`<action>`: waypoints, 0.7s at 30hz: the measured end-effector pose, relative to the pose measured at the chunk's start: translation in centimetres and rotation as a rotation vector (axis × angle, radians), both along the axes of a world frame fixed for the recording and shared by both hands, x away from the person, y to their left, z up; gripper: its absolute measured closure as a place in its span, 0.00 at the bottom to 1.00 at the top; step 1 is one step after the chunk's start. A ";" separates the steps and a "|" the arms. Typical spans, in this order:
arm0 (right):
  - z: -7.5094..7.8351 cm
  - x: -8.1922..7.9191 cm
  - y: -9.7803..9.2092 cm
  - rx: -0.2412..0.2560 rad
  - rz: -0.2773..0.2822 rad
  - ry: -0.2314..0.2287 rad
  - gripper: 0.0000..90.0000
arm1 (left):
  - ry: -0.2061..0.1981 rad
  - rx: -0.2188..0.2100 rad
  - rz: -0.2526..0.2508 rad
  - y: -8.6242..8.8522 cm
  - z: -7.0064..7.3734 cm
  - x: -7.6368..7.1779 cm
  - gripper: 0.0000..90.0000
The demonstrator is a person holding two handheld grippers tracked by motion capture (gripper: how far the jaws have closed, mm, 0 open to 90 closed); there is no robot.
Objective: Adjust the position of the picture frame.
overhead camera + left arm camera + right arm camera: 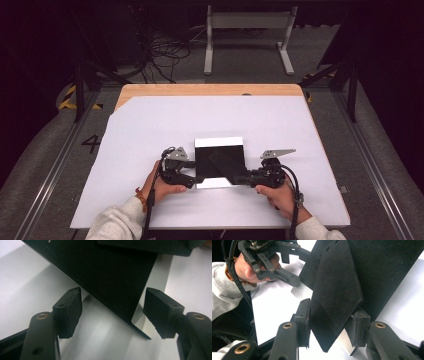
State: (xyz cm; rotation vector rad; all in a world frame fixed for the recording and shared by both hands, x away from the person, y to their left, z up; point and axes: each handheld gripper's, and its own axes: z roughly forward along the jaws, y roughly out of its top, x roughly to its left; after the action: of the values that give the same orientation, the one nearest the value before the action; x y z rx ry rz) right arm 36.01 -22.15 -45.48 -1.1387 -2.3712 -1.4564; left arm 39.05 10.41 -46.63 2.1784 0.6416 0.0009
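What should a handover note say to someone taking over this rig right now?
Right gripper: shut on the black flap, which is raised off the black frame back.
Left gripper: open, jaws either side of the frame's near-left corner, not gripping.
The frame lies face down mid-table on the white sheet.
Done: flap grasped and partly swung up.
Left, probably: steady the frame with the left gripper, finish moving the flap.

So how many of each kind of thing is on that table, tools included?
Handheld grippers: 2, left gripper and right gripper
Black frame with fold-out stand: 1
White sheet covering the table: 1
Total: 4
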 end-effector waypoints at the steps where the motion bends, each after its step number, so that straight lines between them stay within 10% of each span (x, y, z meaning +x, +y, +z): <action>1: 0.0 0.0 0.0 0.000 0.000 0.000 0.66 | 0.000 0.000 0.000 0.0 0.0 0.0 0.36; 21: 0.8 -0.3 -0.1 -0.031 -0.015 -0.060 0.66 | -0.063 0.024 -0.018 -0.7 1.0 0.9 0.42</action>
State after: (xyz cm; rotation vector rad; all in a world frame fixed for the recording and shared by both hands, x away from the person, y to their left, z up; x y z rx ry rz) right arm 35.73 -22.29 -44.70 -1.1372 -2.4386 -1.4840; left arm 39.95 9.71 -45.65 2.1977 0.5894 0.0677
